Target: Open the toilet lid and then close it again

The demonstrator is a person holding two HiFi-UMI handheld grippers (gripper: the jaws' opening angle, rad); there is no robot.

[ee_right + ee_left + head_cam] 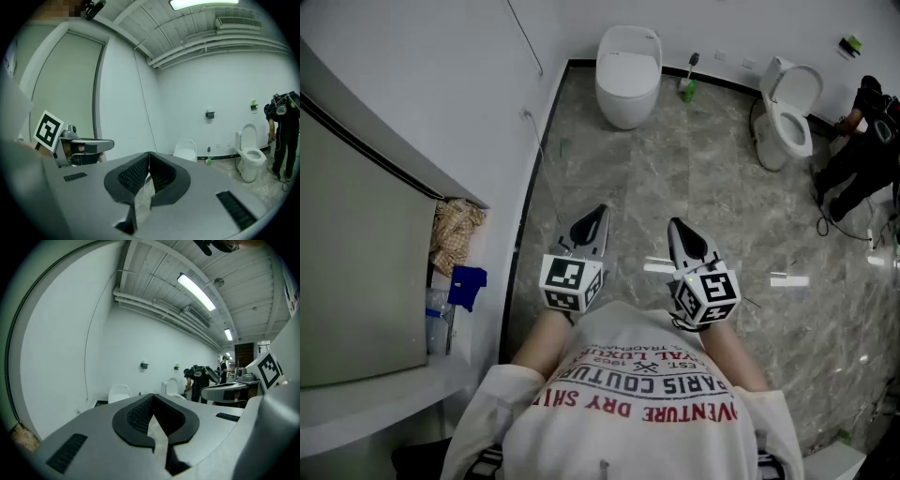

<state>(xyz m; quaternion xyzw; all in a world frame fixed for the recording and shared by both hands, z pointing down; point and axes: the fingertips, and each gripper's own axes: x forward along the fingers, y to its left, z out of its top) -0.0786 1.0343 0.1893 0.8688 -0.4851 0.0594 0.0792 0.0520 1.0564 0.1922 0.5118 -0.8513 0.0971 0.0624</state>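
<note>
Left gripper (598,217), right gripper (677,228): fingers pinched together, empty. Closed toilet (628,70) sat far off; open toilet (789,111) could've baited wrong pick.

A blue cloth (468,285) hung just below a patterned rag (456,232) at the left ledge (356,398). A green-based brush (688,88) stood by the far wall. A person in black (861,155) bent at the right.

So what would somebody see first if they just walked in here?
Probably the two white toilets at the far end of the room: the closed toilet straight ahead and the open toilet to its right, lid up. Closer in, the left tool and right tool are held side by side over the grey floor, both shut and empty.
</note>
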